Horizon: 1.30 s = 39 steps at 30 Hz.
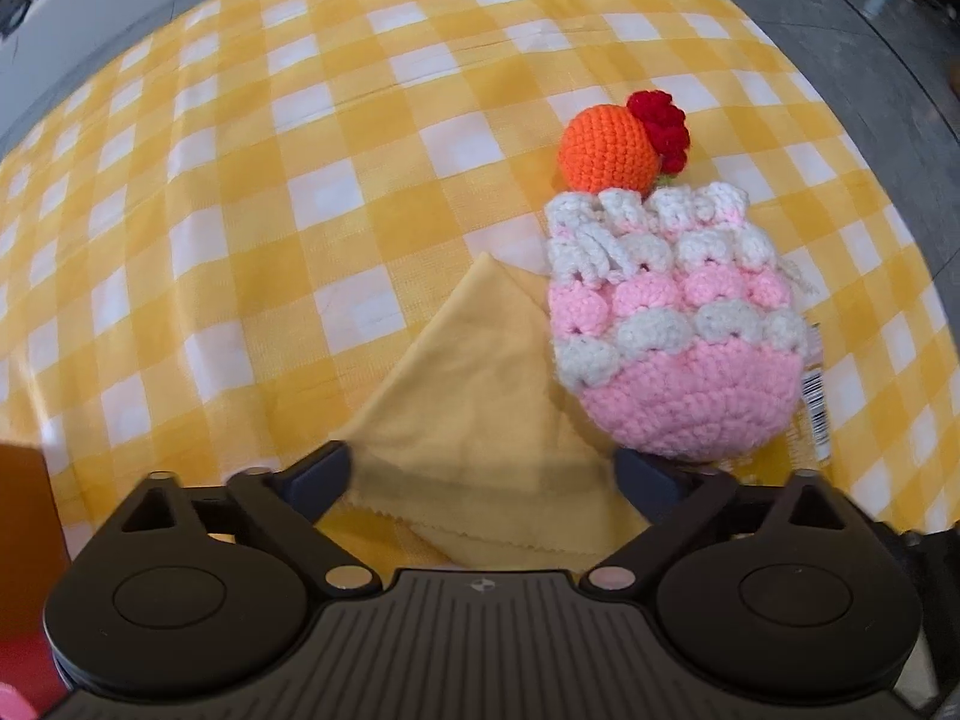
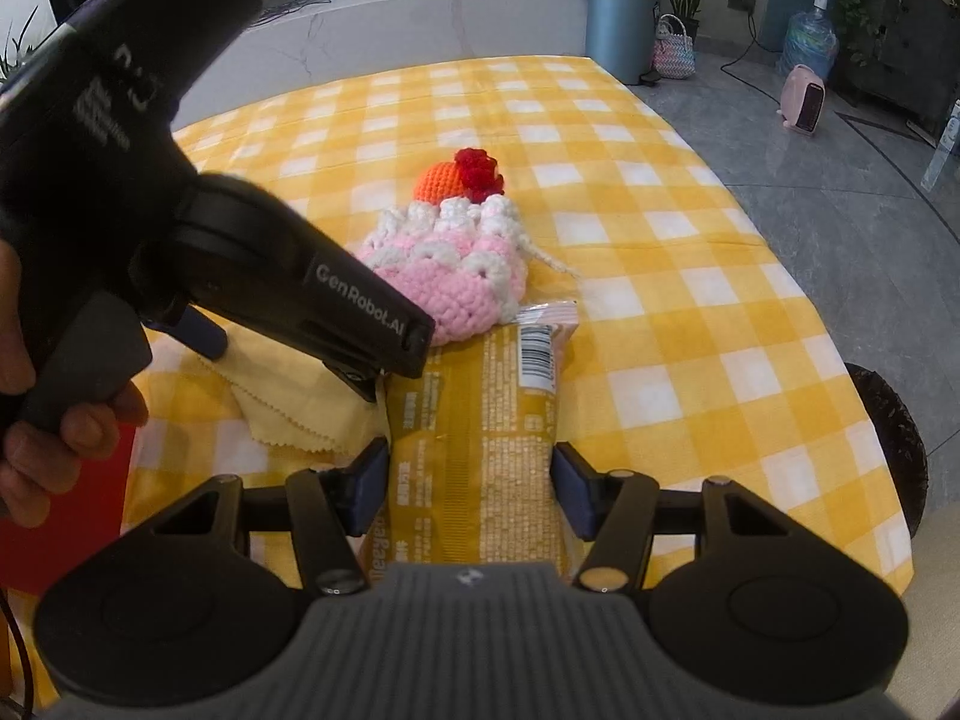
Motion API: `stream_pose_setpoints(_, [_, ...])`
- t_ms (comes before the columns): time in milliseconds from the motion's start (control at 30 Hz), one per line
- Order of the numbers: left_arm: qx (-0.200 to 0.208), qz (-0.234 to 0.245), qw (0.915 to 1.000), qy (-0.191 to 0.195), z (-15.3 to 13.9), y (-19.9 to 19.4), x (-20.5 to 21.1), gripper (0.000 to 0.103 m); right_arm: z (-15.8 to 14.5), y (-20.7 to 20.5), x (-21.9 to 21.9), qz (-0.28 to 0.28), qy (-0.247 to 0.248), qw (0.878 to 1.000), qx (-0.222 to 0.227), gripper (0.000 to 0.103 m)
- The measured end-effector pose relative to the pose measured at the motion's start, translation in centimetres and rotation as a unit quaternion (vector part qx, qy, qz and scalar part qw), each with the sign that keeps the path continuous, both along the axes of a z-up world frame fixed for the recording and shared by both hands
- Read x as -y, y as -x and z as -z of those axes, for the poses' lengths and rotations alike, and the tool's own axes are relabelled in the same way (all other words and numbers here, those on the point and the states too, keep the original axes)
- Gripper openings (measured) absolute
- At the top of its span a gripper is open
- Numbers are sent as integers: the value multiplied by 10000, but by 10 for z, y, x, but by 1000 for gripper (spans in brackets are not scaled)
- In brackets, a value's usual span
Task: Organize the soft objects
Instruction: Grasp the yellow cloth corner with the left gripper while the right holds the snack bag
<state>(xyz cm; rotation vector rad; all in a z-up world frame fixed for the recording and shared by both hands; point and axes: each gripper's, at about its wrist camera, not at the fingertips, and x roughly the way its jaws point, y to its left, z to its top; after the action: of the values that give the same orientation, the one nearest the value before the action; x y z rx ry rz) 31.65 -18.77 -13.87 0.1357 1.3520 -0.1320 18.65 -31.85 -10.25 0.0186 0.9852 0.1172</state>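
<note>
1. Low in the right wrist view, the right gripper [image 2: 471, 477] has a gold snack pack [image 2: 480, 456] between its two pads. The pads sit right at the pack's two sides, so it looks like it is squeezing the pack.
2. Low in the left wrist view, the left gripper [image 1: 483, 474] is wide open. Nothing is held. Its fingers point down, one at each side of a folded yellow cloth [image 1: 468, 408]. I cannot tell if the tips touch the cloth.
3. At the right of that view, the pink and white yarn cupcake [image 1: 672, 324] lies on its side, just beside the cloth. Its orange ball [image 1: 603, 147] and red berry [image 1: 660, 126] point to the top of the frame. The right finger of the left gripper is very near the cupcake's pink bottom.
4. In the right wrist view, the pack's far end touches the cupcake, and the cloth lies to the pack's left.
5. All of it rests on a yellow checked tablecloth [image 1: 240, 180].
6. What could go wrong: if the left gripper closes now, it may pinch the tablecloth too, or grab only the top layer so the cloth opens up. Its right finger may also bump the cupcake and roll it. If the right gripper pulls the pack, the cupcake may get dragged along.
</note>
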Motion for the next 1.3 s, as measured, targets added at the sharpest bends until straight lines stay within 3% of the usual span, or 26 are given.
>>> stream_pose_setpoints(233, [278,459,9984,158,4,2,-7,103,0,0,-1,-21,66,10000,-9,59])
stream_pose_setpoints(367, [464,489,9975,203,4,8,-8,103,0,1,-3,-39,111,9999,-14,59])
stream_pose_setpoints(600, [315,489,9982,173,-3,8,-5,103,2,0,-4,-61,165,9998,-33,60])
stream_pose_setpoints(833, [455,658,9966,203,-5,11,0,103,3,-1,-5,-65,171,9998,-42,61])
stream_pose_setpoints(867, [493,750,9958,187,-7,13,2,99,3,-1,-5,-71,177,9998,-41,61])
stream_pose_setpoints(900, [535,843,9949,160,-9,16,5,88,3,-1,-5,-76,178,9998,-43,61])
stream_pose_setpoints(933, [543,954,9937,229,-11,18,8,69,3,-1,-5,-81,174,9998,-45,62])
stream_pose_setpoints(967, [536,1036,9930,165,-14,19,11,60,3,-1,-5,-81,166,9998,-47,62])
stream_pose_setpoints(1033, [492,1173,9918,150,-18,24,17,18,3,-2,-5,-82,155,9998,-56,62])
stream_pose_setpoints(1133, [512,1444,9882,-86,-18,28,31,7,4,-2,-4,-84,159,9998,-59,62])
stream_pose_setpoints(1300, [487,1492,9874,-187,-18,28,37,6,4,-2,-3,-67,98,9999,-59,62])
